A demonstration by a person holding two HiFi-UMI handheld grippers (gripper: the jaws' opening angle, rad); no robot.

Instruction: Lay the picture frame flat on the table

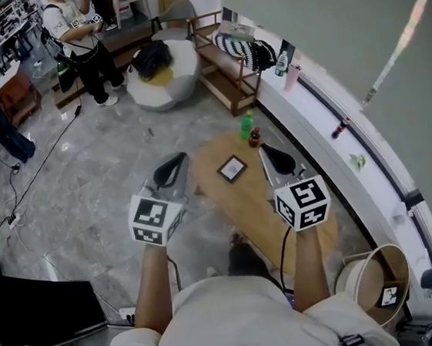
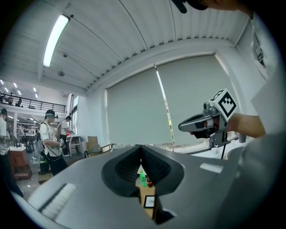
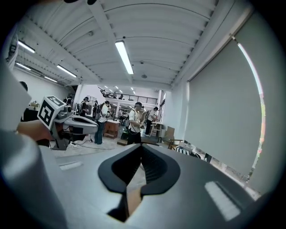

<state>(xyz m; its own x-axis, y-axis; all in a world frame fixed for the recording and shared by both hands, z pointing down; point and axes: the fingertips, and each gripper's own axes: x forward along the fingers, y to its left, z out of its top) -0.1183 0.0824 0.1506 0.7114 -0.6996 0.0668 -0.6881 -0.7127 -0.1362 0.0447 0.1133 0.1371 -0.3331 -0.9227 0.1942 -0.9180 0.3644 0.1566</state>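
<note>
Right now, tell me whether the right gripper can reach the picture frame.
Probably yes: the picture frame sits uncovered on the table near the right gripper, whose shut jaws hold nothing.

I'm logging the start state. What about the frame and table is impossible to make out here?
- Black square picture frame: head view, too small to tell standing from flat, or its image.
- Oval wooden table: head view, near end hidden by right gripper and forearm.
- Right gripper view: frame not visible; gripper body fills the lower picture.
</note>
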